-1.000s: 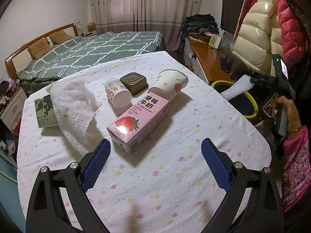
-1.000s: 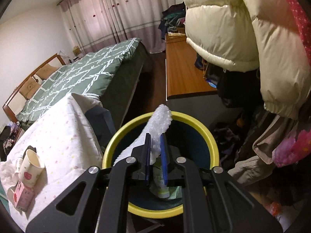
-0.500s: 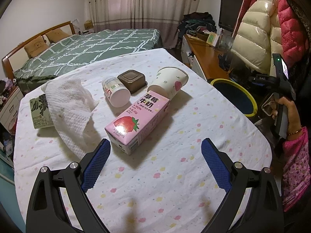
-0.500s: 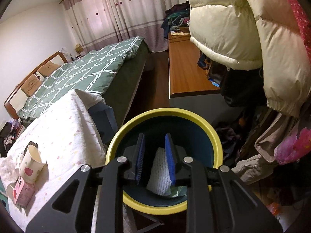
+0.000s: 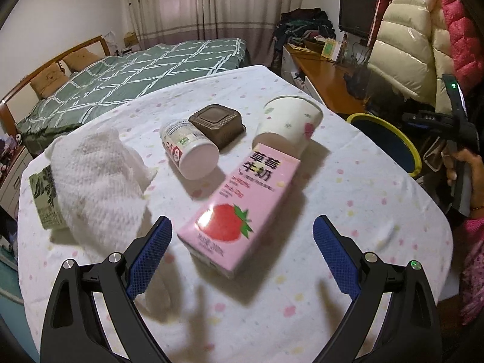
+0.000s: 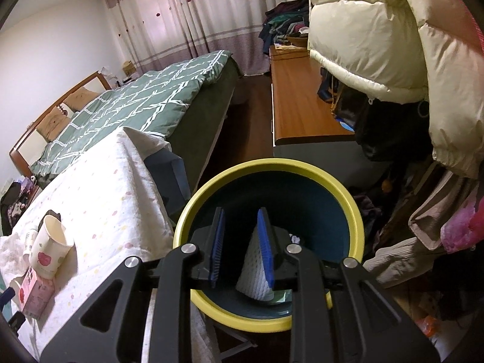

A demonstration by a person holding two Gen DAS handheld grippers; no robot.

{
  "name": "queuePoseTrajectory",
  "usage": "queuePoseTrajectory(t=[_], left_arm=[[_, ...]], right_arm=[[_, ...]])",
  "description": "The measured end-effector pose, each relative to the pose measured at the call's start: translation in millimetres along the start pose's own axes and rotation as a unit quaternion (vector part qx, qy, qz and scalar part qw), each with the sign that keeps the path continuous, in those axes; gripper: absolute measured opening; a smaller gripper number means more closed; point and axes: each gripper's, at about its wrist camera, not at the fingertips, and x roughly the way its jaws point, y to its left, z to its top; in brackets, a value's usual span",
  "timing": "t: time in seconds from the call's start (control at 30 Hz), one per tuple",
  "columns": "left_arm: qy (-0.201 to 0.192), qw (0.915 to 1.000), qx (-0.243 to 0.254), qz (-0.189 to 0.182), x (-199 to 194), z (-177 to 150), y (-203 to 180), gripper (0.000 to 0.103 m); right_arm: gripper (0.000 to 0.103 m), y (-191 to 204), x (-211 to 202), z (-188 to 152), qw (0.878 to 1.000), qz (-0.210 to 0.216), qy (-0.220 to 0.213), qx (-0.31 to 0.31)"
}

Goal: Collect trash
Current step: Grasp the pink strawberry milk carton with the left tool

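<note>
Over the round table with the dotted white cloth [image 5: 348,187], left wrist view: the left gripper [image 5: 242,251] hangs with its blue-padded fingers spread wide and holds nothing. Just beyond the gap lies the pink strawberry-milk carton [image 5: 242,208] on its side, long axis running from near-left to far-right, its printed end facing the camera and its far end touching the tipped white paper cup with pink print [image 5: 289,127]. The cup's mouth points up and away to the right. To the left lie a white plastic bottle [image 5: 189,148] on its side, a brown square lidded container [image 5: 216,124] just behind it, and a crumpled white paper towel [image 5: 96,181] draped over a green-patterned packet [image 5: 40,196]. Risk, as I judge it: a closing grip set askew to the carton's long sides could spin it into the cup and roll that toward the table edge; the soft carton may also buckle.

Right wrist view: the right gripper [image 6: 242,249] is held over the yellow-rimmed dark blue bin [image 6: 357,220], fingers partly apart, nothing between them. A white textured paper wad [image 6: 255,278] sits inside the bin below. The bin stands just beside the table, so a carelessly dropped item might strike the rim and fall outside.
</note>
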Motion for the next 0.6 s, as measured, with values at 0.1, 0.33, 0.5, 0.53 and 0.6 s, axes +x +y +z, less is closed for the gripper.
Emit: queuePoseTrajectory(t=[0.1,0.33,0.5,0.53,0.6], left_arm=[[0.007,0.9999,0.010,-0.009,11,5,2,0.093],[0.040,0.9982,0.031,-0.031,38,17,-1,0.093],[0.070,0.9951,0.058,-0.038,53,24,-8,0.084],[0.075,0.9944,0.062,-0.040,55,25,-10,0.080],[0.084,0.9933,0.065,-0.046,58,27,-11,0.075]], right_arm=[[0.022,2,2,0,1.000,0.000,0.002,-0.002],[0.022,8,5,-1,1.000,0.004,0.006,-0.011],[0.022,9,6,-1,1.000,0.005,0.008,-0.014],[0.022,9,6,0,1.000,0.005,0.007,-0.014],[0.022,9,6,0,1.000,0.007,0.008,-0.014]])
